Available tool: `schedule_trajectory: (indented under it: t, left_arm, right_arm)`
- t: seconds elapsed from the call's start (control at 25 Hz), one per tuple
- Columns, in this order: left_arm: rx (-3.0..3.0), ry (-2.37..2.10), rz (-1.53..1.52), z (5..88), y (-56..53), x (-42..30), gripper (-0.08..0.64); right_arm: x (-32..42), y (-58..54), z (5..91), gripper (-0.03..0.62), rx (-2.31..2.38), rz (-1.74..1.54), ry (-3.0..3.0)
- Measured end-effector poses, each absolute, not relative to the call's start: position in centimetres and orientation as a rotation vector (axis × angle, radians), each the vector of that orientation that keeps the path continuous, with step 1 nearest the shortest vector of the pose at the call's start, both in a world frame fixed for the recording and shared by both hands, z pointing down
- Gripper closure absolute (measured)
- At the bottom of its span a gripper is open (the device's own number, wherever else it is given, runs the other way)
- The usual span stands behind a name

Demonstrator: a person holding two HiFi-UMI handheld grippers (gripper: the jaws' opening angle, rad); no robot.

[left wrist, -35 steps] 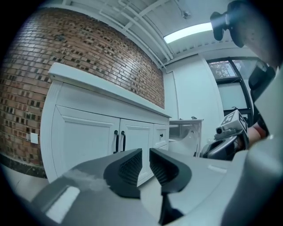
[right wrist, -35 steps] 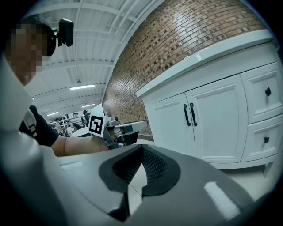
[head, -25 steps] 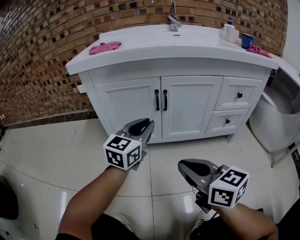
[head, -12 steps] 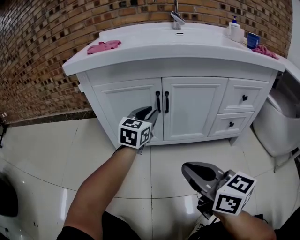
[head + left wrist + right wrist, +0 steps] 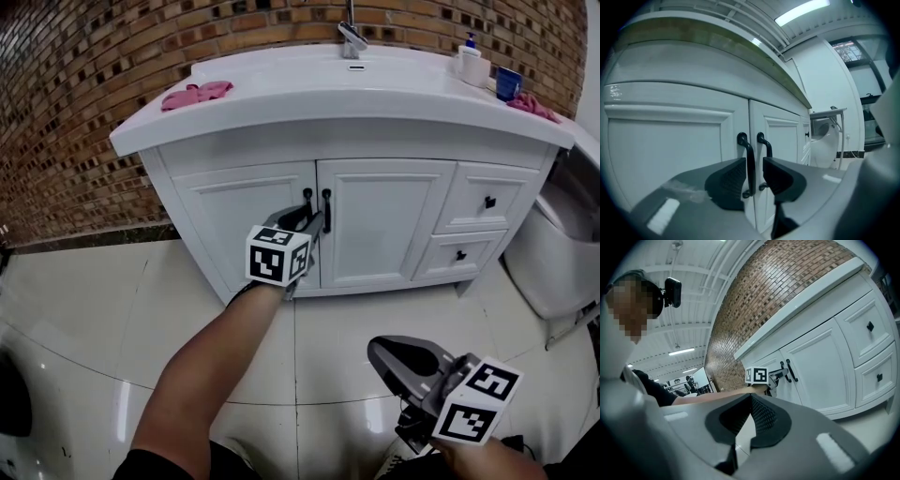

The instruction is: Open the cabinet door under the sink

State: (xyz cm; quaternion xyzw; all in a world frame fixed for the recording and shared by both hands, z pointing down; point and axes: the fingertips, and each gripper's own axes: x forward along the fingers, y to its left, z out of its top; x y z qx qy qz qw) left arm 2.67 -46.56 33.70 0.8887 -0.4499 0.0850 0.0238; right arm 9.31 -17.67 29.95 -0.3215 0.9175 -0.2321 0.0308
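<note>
**Head view with both gripper views.** The landmark is the left handle (image 5: 307, 197), a black upright bar at the inner edge of the left door (image 5: 234, 220) of the white cabinet (image 5: 394, 141).

- **Left claw:** The left claw (image 5: 306, 218) is held up at the left handle. In the left gripper view its jaws stand a little apart. One pad (image 5: 725, 180) is left of the handle and the other is right of it, so the lower half of the bar lies in the gap. The jaws are not closed on the bar, and whether either pad touches it cannot be told.
- **Doors:** The right handle (image 5: 326, 208) is just right of the left handle, on the right door (image 5: 380, 220). In the left gripper view it is partly hidden behind the right-hand pad. Both doors lie flush with the cabinet front, shut.
- **Right claw:** The right claw (image 5: 380, 352) is well below and to the right of the left handle, over the floor (image 5: 75, 309). Its jaws meet at the tips and hold nothing.
- **Surroundings:** The worktop (image 5: 281, 98) is above the left handle. A pink cloth (image 5: 197, 94) lies on it up and to the left, and the tap (image 5: 350, 37) is up and to the right. Two drawers (image 5: 487, 211) lie well to the right of the left handle.
</note>
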Motion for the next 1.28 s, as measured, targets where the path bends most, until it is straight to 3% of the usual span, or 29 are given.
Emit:
schedule_trajectory:
  t: [0.24, 1.28]
  left_arm:
    - [2.713, -1.421, 0.259, 33.8, -46.7, 2.2, 0.508]
    - [2.76, -1.297, 0.239, 34.1, -35.9, -0.5, 0.514]
  right_arm:
    - [9.1, -17.8, 30.3, 0.588, -0.993, -0.724, 2.833]
    - [7.1, -16.9, 30.4, 0.588, -0.983, -0.719, 2.859]
